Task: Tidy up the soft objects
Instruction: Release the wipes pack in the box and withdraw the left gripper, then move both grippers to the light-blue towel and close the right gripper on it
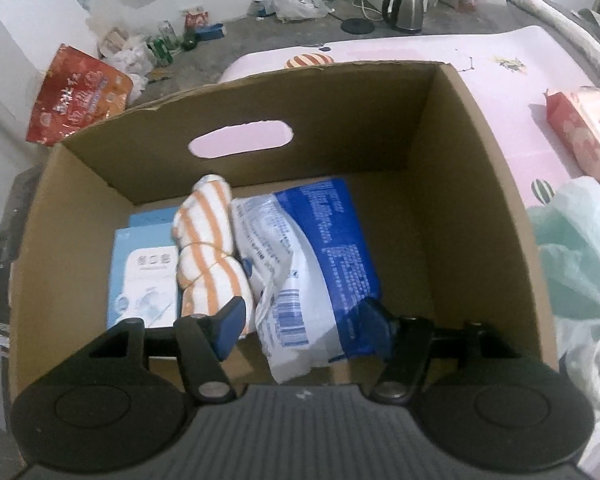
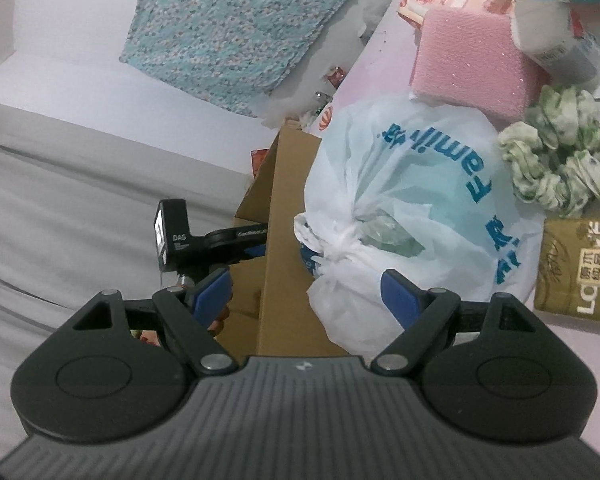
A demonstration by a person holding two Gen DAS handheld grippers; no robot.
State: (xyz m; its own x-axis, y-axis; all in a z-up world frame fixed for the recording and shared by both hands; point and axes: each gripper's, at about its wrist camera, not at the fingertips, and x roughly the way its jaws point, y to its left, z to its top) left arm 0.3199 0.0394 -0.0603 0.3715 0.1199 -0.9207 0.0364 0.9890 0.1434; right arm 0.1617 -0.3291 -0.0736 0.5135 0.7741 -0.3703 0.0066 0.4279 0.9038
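In the left wrist view a cardboard box [image 1: 460, 184] holds an orange-and-white striped rolled towel [image 1: 210, 248], a blue-and-white soft pack [image 1: 312, 256] and a pale blue pack [image 1: 144, 276]. My left gripper [image 1: 304, 324] is open inside the box, its jaws spread wide over the near end of the blue-and-white pack, not gripping it. In the right wrist view my right gripper [image 2: 308, 292] is open, its jaws either side of the knotted end of a white plastic bag [image 2: 412, 200] that lies against the box [image 2: 284, 240].
A pink sponge block [image 2: 472, 64], a green scrunchie [image 2: 560, 148], a gold pack [image 2: 580, 264] and a red-white pack [image 1: 584, 132] lie on the pink table [image 1: 500, 80]. The left gripper's body [image 2: 192, 240] shows beside the box. A kettle [image 1: 404, 8] and litter sit on the floor.
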